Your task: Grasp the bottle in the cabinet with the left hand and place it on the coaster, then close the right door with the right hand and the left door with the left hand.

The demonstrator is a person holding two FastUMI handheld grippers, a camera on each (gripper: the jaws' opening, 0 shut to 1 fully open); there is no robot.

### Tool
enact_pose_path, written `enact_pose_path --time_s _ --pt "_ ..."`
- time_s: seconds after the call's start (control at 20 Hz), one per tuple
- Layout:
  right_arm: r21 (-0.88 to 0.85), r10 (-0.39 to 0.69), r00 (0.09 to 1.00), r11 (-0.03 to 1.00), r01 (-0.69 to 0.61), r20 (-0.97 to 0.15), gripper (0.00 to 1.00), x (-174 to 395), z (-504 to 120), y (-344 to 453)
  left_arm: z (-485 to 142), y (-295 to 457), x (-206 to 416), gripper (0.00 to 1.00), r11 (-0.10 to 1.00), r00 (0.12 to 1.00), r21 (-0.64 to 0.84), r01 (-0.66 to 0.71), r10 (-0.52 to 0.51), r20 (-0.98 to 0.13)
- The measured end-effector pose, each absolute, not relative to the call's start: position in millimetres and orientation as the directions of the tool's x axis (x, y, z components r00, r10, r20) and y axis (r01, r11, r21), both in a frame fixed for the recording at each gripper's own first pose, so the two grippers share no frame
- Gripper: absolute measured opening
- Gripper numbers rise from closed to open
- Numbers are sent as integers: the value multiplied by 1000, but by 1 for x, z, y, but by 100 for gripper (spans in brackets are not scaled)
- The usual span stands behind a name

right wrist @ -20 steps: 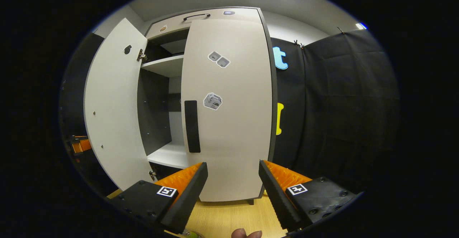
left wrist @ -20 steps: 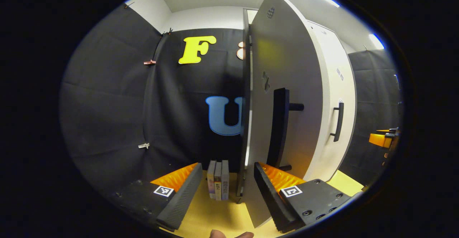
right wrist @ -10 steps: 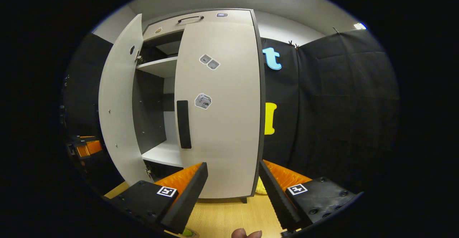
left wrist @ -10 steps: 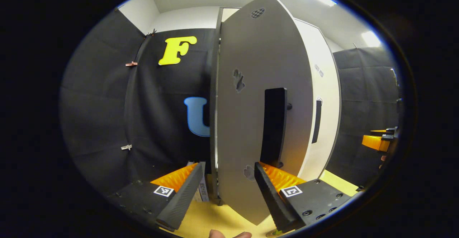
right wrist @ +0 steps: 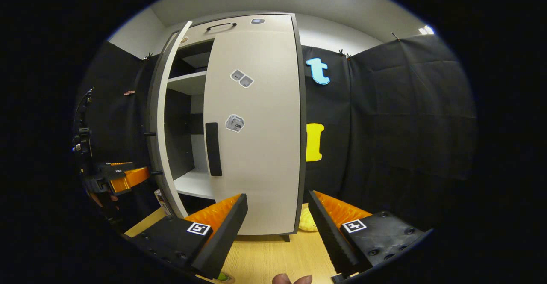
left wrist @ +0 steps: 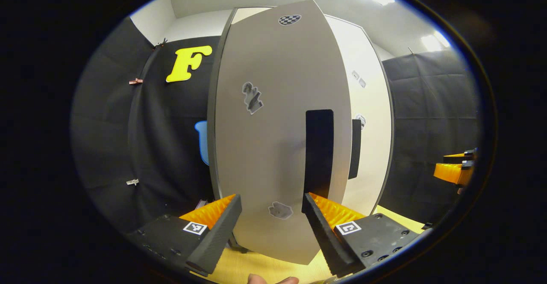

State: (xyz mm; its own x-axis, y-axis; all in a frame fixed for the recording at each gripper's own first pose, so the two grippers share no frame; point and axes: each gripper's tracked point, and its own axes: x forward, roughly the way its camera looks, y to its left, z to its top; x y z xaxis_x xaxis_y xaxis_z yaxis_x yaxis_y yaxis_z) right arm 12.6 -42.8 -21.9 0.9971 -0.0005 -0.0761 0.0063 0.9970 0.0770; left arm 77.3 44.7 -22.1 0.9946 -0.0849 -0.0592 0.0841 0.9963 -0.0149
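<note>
Right at the left door (left wrist: 273, 138), the left gripper (left wrist: 272, 220) spreads its jaws wide, right gripper (right wrist: 277, 228) gaping too.

Cabinet (right wrist: 252, 23) on a tabletop (right wrist: 273, 254), one door shut and one partly open.
The right door (right wrist: 256, 147) lies flat against the front. To its left, the left door (left wrist: 277, 138) stands ajar, with shelves (right wrist: 190, 81) showing in the gap between them. The left gripper (left wrist: 271, 228) sits just before the left door's face.
</note>
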Motion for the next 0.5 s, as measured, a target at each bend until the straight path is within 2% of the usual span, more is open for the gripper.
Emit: enact_pose_path --time_s 0.05,0.2,0.25,0.35,0.45,0.5 --pt "78 -3 997 997 9 -77 95 12 -23 -45 -22 43 80 90 996 995 -19 82 -83 -57" --pt "81 -10 997 997 16 -79 95 9 -22 -49 -24 34 87 90 997 995 -31 77 -79 -60" --pt "82 -11 997 996 17 -79 95 9 -22 -49 -24 31 90 94 997 995 -32 75 -77 -60" --pt "83 -14 997 996 20 -79 95 5 -23 -52 -24 26 96 90 997 996 -29 70 -72 -61" --pt "82 -17 997 996 24 -81 95 -2 -23 -56 -25 22 102 97 998 996 -25 64 -65 -62" --pt "84 -17 997 996 24 -82 95 -2 -23 -58 -26 20 105 97 998 996 -24 60 -62 -61"
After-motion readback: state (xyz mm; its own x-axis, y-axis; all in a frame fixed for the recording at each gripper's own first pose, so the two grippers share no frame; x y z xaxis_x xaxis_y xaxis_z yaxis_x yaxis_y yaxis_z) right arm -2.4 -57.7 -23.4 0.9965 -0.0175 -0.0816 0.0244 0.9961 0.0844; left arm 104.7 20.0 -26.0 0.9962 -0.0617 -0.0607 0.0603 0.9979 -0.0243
